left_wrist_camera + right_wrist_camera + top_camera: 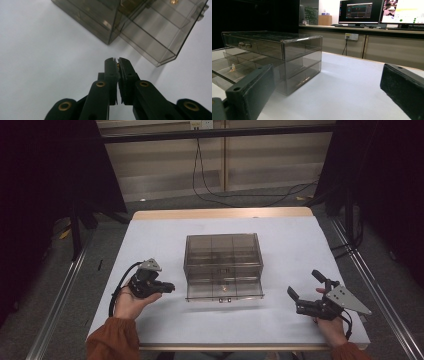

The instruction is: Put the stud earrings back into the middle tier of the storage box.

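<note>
Dim room, dark curtains either side, monitors glowing beyond a long counter. White table (165, 235) front and centre. Mid-table, a smoky clear drawer cabinet (223, 257), long axis running left to right, bottom drawer (224, 291) pulled out toward the person, a small brass-coloured item (224, 288) lying inside. Left gripper (169, 288) resting just left of that open drawer, jaws clenched together on nothing, pointing right toward the drawer's near corner. Right gripper (305, 287) farther off on the other side, jaws spread wide and empty, aimed back at the cabinet's right end. Key relation: drawer front lying between the two, nearer the left. Likely a push shut or a reach inside, left hand better placed.
</note>
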A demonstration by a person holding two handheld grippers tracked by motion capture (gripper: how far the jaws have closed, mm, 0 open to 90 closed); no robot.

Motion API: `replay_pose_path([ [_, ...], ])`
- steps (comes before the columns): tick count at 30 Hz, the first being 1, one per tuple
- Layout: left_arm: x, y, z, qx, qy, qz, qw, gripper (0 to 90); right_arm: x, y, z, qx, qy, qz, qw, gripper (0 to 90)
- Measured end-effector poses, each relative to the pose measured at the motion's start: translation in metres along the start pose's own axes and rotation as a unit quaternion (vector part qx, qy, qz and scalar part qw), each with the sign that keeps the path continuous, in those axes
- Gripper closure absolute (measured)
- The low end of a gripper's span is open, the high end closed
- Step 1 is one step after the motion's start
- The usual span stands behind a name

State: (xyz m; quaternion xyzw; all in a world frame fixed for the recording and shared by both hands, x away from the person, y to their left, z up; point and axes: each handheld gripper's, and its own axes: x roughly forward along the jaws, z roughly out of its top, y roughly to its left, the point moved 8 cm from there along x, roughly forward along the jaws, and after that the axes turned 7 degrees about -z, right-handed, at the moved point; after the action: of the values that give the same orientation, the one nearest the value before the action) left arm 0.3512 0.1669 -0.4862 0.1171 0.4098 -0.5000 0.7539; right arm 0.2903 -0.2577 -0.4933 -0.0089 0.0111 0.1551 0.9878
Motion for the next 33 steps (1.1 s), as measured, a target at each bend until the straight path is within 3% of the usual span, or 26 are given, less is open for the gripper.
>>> replay_pose_path([
  [2,-0.002,-0.001,0.002,0.001,-0.007,0.0,1.0,86.4,0.0,0.0,0.0,0.0,0.0,0.0,1.0,0.0],
  [4,-0.006,-0.005,0.008,0.005,-0.032,-0.005,0.9995,86.4,0.0,0.0,0.0,-0.001,0.0,-0.001,1.0,0.0],
  [7,-0.009,-0.007,0.011,0.007,-0.041,-0.003,0.9991,86.3,0.0,0.0,0.0,-0.001,0.0,-0.001,1.0,0.0],
  [13,-0.016,-0.017,0.028,0.016,-0.083,-0.022,0.9962,86.3,0.0,0.0,0.0,0.0,-0.001,0.001,1.0,0.0],
  [16,-0.019,-0.02,0.035,0.021,-0.092,-0.013,0.9954,86.3,0.0,0.0,0.0,-0.001,0.0,-0.001,1.0,0.0],
  [33,0.0,-0.048,0.068,0.068,-0.071,-0.041,0.9943,86.2,0.0,0.0,0.0,0.0,-0.001,0.001,1.0,0.0],
])
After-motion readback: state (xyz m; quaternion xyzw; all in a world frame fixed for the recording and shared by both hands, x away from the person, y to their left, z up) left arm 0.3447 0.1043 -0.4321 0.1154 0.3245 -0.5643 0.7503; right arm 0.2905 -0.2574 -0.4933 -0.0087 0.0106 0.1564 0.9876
